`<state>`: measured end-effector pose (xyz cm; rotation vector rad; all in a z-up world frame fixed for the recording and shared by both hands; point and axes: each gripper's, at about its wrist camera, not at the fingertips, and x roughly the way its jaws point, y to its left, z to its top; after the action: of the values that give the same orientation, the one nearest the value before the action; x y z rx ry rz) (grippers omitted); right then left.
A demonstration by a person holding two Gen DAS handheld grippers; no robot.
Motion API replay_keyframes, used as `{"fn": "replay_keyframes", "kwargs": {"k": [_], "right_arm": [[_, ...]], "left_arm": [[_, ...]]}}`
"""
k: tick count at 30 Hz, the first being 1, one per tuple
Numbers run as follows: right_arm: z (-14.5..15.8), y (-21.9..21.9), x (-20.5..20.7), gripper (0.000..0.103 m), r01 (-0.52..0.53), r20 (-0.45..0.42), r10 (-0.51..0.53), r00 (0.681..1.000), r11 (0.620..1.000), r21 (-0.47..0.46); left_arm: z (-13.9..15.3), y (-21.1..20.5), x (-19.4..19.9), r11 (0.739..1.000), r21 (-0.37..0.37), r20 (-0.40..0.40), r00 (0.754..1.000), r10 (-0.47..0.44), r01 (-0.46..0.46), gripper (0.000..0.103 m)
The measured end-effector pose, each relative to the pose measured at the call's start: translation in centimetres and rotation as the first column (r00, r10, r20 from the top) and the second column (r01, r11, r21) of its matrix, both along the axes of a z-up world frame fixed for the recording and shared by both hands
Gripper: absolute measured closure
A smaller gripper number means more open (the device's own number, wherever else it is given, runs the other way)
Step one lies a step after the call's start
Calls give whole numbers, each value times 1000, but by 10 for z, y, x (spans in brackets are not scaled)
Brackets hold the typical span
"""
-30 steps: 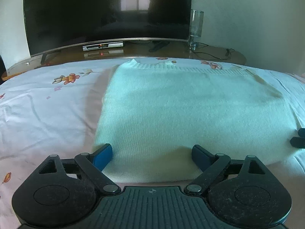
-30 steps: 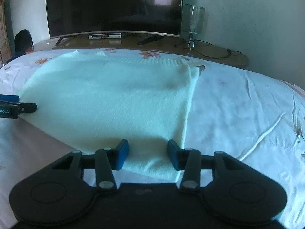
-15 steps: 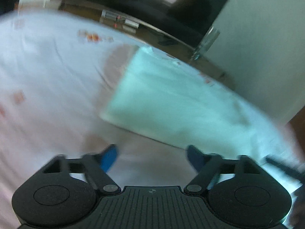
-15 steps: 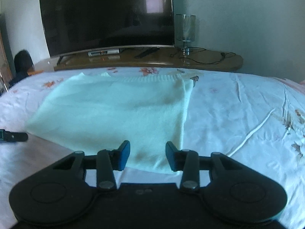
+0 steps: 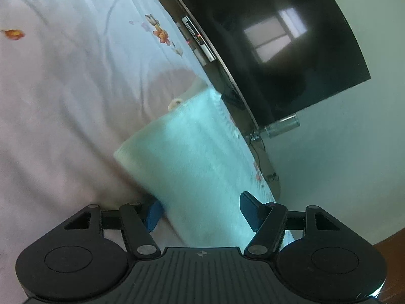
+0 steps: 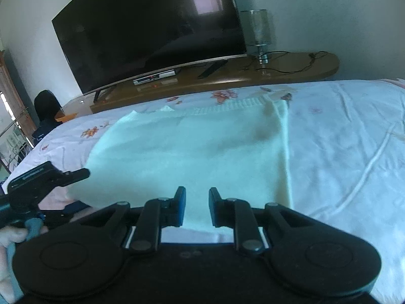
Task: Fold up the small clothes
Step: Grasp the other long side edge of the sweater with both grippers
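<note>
pale green sweater (image 6: 192, 152) lies flat, folded, on the flowered bedsheet (image 6: 341, 139), its near edge toward both grippers. left gripper (image 5: 200, 209) rolled sideways, jaws closing, sweater's near corner between the blue pads, not yet pinched. right gripper (image 6: 197, 206) jaws narrow and closing, sweater's near hem between them, pads not pressing. tv (image 6: 152, 30) behind.
</note>
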<state>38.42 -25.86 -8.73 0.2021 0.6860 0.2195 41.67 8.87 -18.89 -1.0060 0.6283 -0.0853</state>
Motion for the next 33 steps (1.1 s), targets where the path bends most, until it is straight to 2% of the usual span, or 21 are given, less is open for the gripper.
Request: {"fn": "replay_keyframes", "kwargs": {"k": [3,7,10,13,15,18,23,29,31,33], "right_arm": [[0,8,20,83,-13,0,13,1000,1000,24],[-6,16,52,84,-15,-13,16,1000,997,71],[-14,22,73,87,-18,-25,20,999,997,76],[-23,28,93,92,-17,-44,21,999,996,89],[-26,29,99,92,-15,-42,19,999,995,94],[-30,33,105,92,-21,-42,25,999,995,98],[-36,33,114,92,-24,-51,30,998,993,116],[-44,33,118,93,-22,-62,30,998,992,125],[-46,31,118,92,-17,-64,26,998,991,135],[-42,30,116,92,-26,-42,33,999,987,159]], "left_arm": [[1,3,16,1000,-11,15,1000,13,-13,37],[0,0,32,1000,10,29,999,18,-19,37],[-2,1,43,999,-8,31,999,42,-42,43],[-6,5,55,998,-20,23,998,54,-53,57],[-12,9,59,997,-46,12,998,64,-63,73],[-19,13,61,996,-57,8,998,63,-62,88],[-15,13,58,998,-49,9,999,39,-39,88],[-15,15,67,1000,4,13,1000,27,-28,89],[-16,17,68,1000,-6,9,1000,27,-27,94],[-14,18,68,1000,3,17,1000,17,-17,95]]}}
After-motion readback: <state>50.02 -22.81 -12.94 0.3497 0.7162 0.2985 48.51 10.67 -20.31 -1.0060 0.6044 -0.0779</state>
